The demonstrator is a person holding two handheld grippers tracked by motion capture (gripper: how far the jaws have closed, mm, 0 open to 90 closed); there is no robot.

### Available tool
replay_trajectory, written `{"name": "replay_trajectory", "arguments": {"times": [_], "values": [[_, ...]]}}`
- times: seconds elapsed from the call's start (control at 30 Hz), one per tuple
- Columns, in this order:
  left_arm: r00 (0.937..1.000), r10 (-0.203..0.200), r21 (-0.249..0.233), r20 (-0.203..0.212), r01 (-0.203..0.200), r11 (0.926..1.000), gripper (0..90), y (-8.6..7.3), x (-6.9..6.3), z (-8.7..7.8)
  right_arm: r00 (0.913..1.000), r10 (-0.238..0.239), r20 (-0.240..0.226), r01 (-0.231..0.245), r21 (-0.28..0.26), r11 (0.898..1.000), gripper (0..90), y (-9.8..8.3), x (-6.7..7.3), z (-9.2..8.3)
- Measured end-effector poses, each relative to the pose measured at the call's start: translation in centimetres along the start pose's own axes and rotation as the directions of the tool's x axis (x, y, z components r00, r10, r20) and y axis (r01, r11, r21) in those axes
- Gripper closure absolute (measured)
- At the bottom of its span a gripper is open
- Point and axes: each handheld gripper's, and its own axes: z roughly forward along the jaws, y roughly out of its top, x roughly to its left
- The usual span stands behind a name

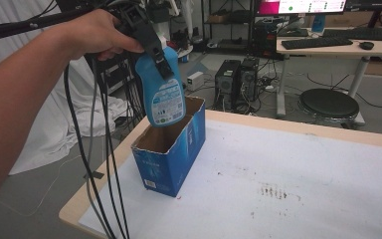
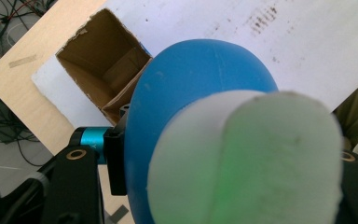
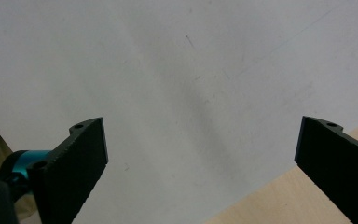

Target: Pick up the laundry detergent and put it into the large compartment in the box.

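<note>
Left tool (image 1: 160, 59) grips a blue plastic bottle (image 1: 164, 97) upright, bottom hanging straight below into the open blue cardboard box (image 1: 171, 149) on the table (image 1: 288, 164); right tool (image 3: 200, 154) gapes wide, empty.

An office or computer lab used for recordings is indicated. Behind the worktop (image 1: 328, 134), a desk (image 1: 338, 47) with keyboards (image 1: 318, 42) and monitors (image 1: 303, 6) is seen, and two tower computers (image 1: 236, 79) are stood on the floor among tangled cables (image 1: 273, 82). A round stool (image 1: 329, 103), shelving (image 1: 229, 25) and a hung white sheet (image 1: 10, 12) are also visible.
</note>
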Motion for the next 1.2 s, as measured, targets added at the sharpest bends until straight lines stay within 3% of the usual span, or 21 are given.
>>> {"name": "replay_trajectory", "arguments": {"times": [0.27,0.4,0.43,0.57,0.8,0.9,0.93,1.2], "values": [[0.9993,0.037,0.016,-0.009,-0.037,0.9992,38.1,-0.4,0.9,1.3,0.9999,0.013,-0.001,-0.013,0.001,1.000,1.5,0.0,-0.1,0.1],[0.9994,0.035,0.021,-0.003,-0.035,0.9992,38.1,-0.8,1.2,2.3,1.0000,0.010,0.001,-0.010,0.002,1.000,1.5,0.1,-0.2,0.1],[0.9993,0.038,0.040,0.003,-0.038,0.9985,38.1,-1.1,1.4,3.6,0.9998,0.022,0.001,-0.022,0.002,1.000,1.5,0.2,-0.1,0.1],[0.9991,0.041,0.054,0.005,-0.042,0.9977,38.1,-1.5,1.8,4.8,1.0000,0.006,0.004,-0.006,0.006,1.000,1.4,0.2,-0.1,0.1],[0.9978,0.064,0.078,0.020,-0.065,0.9948,38.1,-2.5,2.5,8.0,0.9995,0.030,0.004,-0.030,0.000,1.000,1.4,0.0,-0.1,0.0],[0.9977,0.065,0.081,0.021,-0.066,0.9945,38.1,-2.6,2.5,8.4,0.9996,0.028,0.005,-0.028,-0.001,1.000,1.4,0.0,-0.2,0.0],[0.9972,0.071,0.097,0.023,-0.073,0.9927,38.1,-2.8,2.4,9.7,0.9997,0.022,0.004,-0.022,-0.001,1.000,1.5,0.1,-0.2,0.0],[0.9952,0.091,0.127,0.038,-0.095,0.9874,38.1,-3.5,2.2,12.6,1.0000,0.009,0.002,-0.009,0.011,1.000,1.4,0.4,-0.1,0.3]]}}
